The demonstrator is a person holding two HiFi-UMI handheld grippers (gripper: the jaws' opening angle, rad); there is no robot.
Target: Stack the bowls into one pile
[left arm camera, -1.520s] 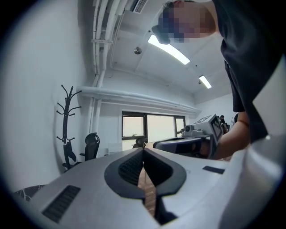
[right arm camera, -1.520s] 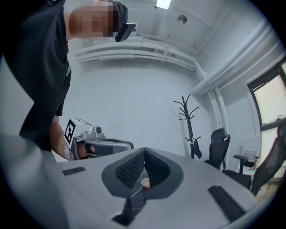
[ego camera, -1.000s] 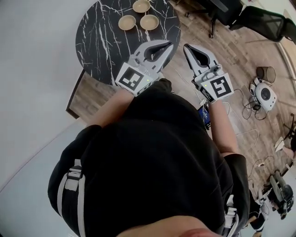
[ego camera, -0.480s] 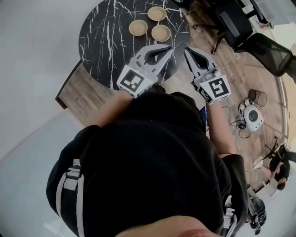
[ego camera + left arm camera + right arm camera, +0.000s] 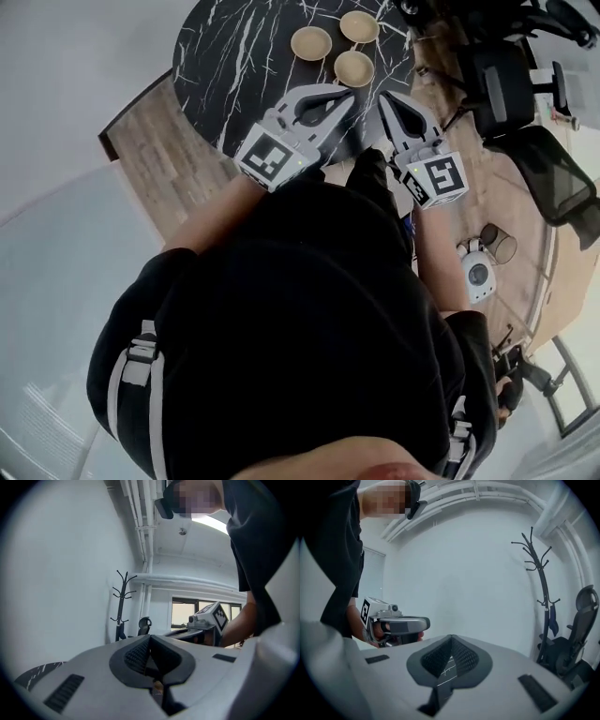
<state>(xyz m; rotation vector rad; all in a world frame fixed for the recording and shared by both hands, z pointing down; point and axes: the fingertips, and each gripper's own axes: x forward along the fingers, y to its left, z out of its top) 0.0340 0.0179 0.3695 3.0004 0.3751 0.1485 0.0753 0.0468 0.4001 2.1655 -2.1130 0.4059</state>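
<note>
Three tan bowls stand apart on the round black marble table: one to the left, one at the far side, one nearest me. My left gripper is shut and empty, with its tips over the table's near edge just short of the nearest bowl. To its right, my right gripper is also shut and holds nothing. In the left gripper view the left gripper's jaws meet at the tip. The right gripper's jaws do the same in the right gripper view. The bowls cannot be made out in either gripper view.
Black office chairs stand on the wooden floor to the right of the table. A white round device lies on the floor further right. A coat stand stands by the white wall. My own dark torso fills the lower head view.
Both grippers have moved forward towards the table and now reach its near edge. The bowls sit closer to the tips. Both stayed shut.
</note>
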